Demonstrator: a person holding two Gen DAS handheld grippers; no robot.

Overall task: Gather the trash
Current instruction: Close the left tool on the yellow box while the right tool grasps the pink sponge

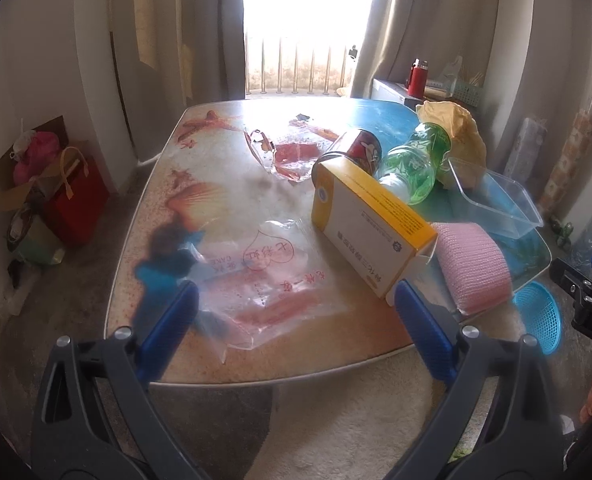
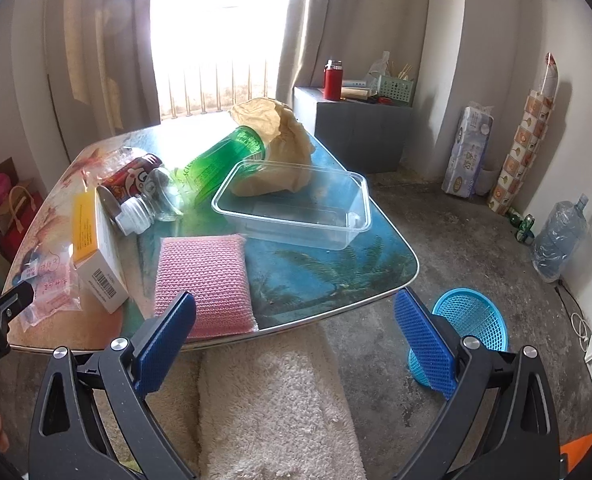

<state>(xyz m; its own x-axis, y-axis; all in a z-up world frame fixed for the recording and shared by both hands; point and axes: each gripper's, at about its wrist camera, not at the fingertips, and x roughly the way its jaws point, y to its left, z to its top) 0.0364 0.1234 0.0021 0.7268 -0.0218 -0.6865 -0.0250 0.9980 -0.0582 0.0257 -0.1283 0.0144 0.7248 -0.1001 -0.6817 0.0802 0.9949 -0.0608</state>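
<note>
Trash lies on the low table (image 1: pixel 216 364): a clear plastic wrapper (image 1: pixel 256 280) near the front edge, a yellow-and-white box (image 1: pixel 372 220), a red can (image 1: pixel 356 152), a green bottle (image 1: pixel 416 160), crumpled brown paper (image 1: pixel 456 132) and a clear plastic tub (image 1: pixel 496 200). My left gripper (image 1: pixel 296 324) is open and empty, just over the wrapper. My right gripper (image 2: pixel 296 336) is open and empty, at the table's front edge, by the pink sponge (image 2: pixel 204 276). The box (image 2: pixel 96 248), bottle (image 2: pixel 220 160), can (image 2: pixel 132 180) and tub (image 2: pixel 296 208) show in the right wrist view.
A blue mesh basket (image 2: pixel 468 320) stands on the floor right of the table. A cream rug (image 2: pixel 272 408) lies below the grippers. A second torn wrapper (image 1: pixel 292 156) lies farther back. Bags (image 1: pixel 76 200) sit at the left wall; a grey cabinet (image 2: pixel 356 128) and water jug (image 2: pixel 560 236) are right.
</note>
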